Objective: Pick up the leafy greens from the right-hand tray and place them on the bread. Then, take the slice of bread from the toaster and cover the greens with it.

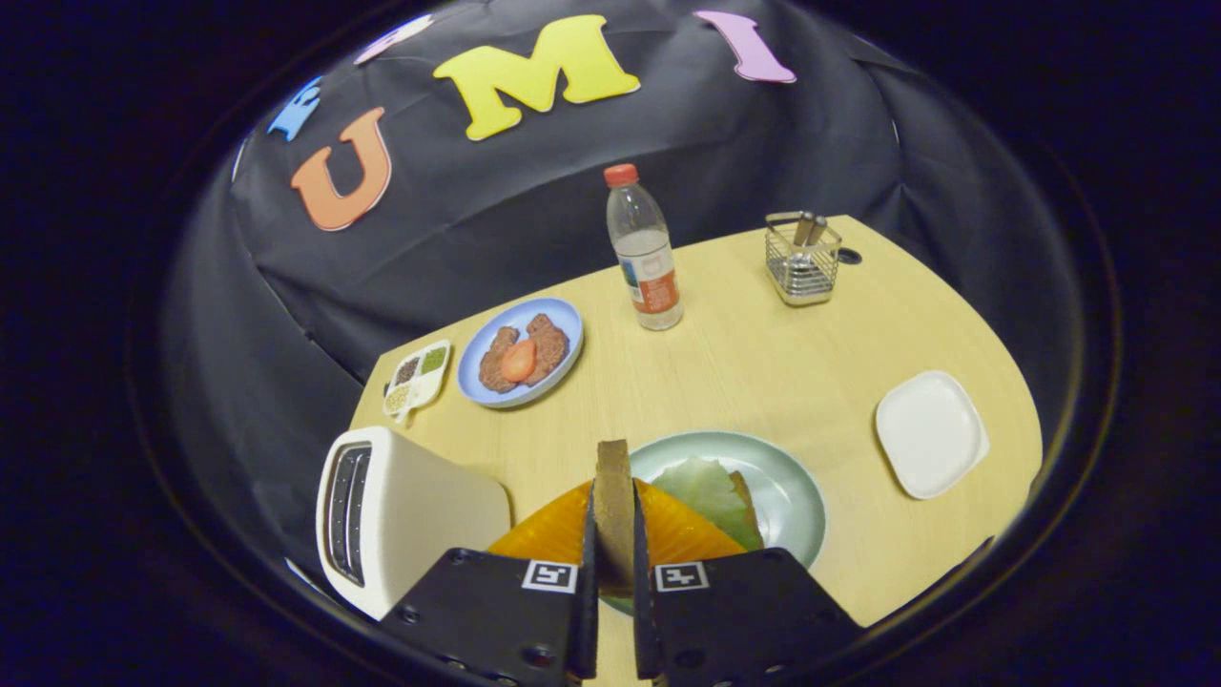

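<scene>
Gripper view: forward along the fingers over a pale wooden desk (763, 372).
Gripper (614, 563): clamped on a bread slice (613, 496), held upright on edge.
Just beyond: green plate (792, 496) with leafy greens (711, 491) lying on bread; orange sheet (677, 534) beside it.
Left edge: white toaster (401, 515).
Right edge: white tray (930, 434), bare desk around it.
Far side: blue plate (520, 353) of meat, seasoning dish (417, 379), bottle (644, 248), wire caddy (803, 258).
Backdrop: black cloth.
</scene>
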Tool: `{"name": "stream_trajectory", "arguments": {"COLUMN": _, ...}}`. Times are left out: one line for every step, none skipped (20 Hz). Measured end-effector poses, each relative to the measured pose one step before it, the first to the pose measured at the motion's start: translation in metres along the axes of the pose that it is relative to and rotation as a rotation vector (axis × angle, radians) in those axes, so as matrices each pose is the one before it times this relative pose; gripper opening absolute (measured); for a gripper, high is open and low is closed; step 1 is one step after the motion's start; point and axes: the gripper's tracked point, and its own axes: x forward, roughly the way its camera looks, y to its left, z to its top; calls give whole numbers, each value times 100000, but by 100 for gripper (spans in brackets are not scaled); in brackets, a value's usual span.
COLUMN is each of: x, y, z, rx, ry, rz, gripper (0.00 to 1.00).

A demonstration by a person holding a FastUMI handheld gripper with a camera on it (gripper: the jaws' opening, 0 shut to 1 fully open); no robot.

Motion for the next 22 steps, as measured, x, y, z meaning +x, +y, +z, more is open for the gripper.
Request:
{"name": "stream_trajectory", "arguments": {"x": 235, "y": -13, "z": -42, "rx": -307, "ry": -430, "rz": -361, "gripper": 15}}
{"name": "stream_trajectory", "arguments": {"x": 37, "y": -454, "z": 11, "rx": -592, "ry": -639, "rz": -1466, "gripper": 15}}
{"name": "stream_trajectory", "arguments": {"x": 58, "y": -394, "z": -66, "rx": 79, "ry": -493, "rz": -902, "gripper": 15}}
{"name": "stream_trajectory", "arguments": {"x": -88, "y": -392, "z": -131, "rx": -36, "ry": 341, "rz": -875, "gripper": 15}}
{"name": "stream_trajectory", "arguments": {"x": 6, "y": -508, "z": -182, "rx": -806, "ry": 258, "rz": -1779, "gripper": 15}}
{"name": "stream_trajectory", "arguments": {"x": 251, "y": -591, "z": -275, "rx": -1444, "ry": 817, "rz": -1640, "gripper": 15}}
{"name": "stream_trajectory", "arguments": {"x": 113, "y": -541, "z": -430, "rx": -1672, "ry": 1652, "rz": -1936, "gripper": 19}}
{"name": "stream_trajectory", "arguments": {"x": 161, "y": -609, "z": -77, "rx": -1256, "ry": 104, "rz": -2457, "gripper": 19}}
{"name": "stream_trajectory", "arguments": {"x": 168, "y": -746, "z": -130, "rx": -1013, "ry": 348, "rz": -2219, "gripper": 20}}
{"name": "stream_trajectory", "arguments": {"x": 92, "y": -599, "z": -278, "rx": -900, "ry": 1161, "rz": -1941, "gripper": 24}}
{"name": "stream_trajectory", "arguments": {"x": 429, "y": -343, "z": -262, "rx": -929, "ry": 1571, "rz": -1205, "gripper": 29}}
{"name": "stream_trajectory", "arguments": {"x": 153, "y": -402, "z": -35, "rx": -1152, "ry": 1105, "rz": -1172, "gripper": 29}}
{"name": "stream_trajectory", "arguments": {"x": 138, "y": -205, "z": -32, "rx": -1185, "ry": 782, "rz": -627, "gripper": 29}}
{"name": "stream_trajectory", "arguments": {"x": 182, "y": -275, "z": -136, "rx": -1625, "ry": 1094, "rz": -1149, "gripper": 29}}
{"name": "stream_trajectory", "arguments": {"x": -96, "y": -319, "z": -182, "rx": -1589, "ry": 622, "rz": -1322, "gripper": 33}}
{"name": "stream_trajectory", "arguments": {"x": 195, "y": -74, "z": -109, "rx": -1922, "ry": 804, "rz": -817, "gripper": 38}}
{"name": "stream_trajectory", "arguments": {"x": 243, "y": -172, "z": -128, "rx": -2178, "ry": 856, "rz": -1163, "gripper": 38}}
{"name": "stream_trajectory", "arguments": {"x": 106, "y": 56, "z": 60, "rx": -1680, "ry": 461, "rz": -248, "gripper": 38}}
{"name": "stream_trajectory", "arguments": {"x": 58, "y": -23, "z": 51, "rx": -1939, "ry": 126, "rz": -800, "gripper": 38}}
{"name": "stream_trajectory", "arguments": {"x": 52, "y": -18, "z": -73, "rx": -2244, "ry": 627, "rz": -799, "gripper": 42}}
{"name": "stream_trajectory", "arguments": {"x": 213, "y": -60, "z": -105, "rx": -2339, "ry": 801, "rz": -1384, "gripper": 43}}
{"name": "stream_trajectory", "arguments": {"x": 135, "y": -97, "z": -86, "rx": -2225, "ry": 1134, "rz": -907, "gripper": 45}}
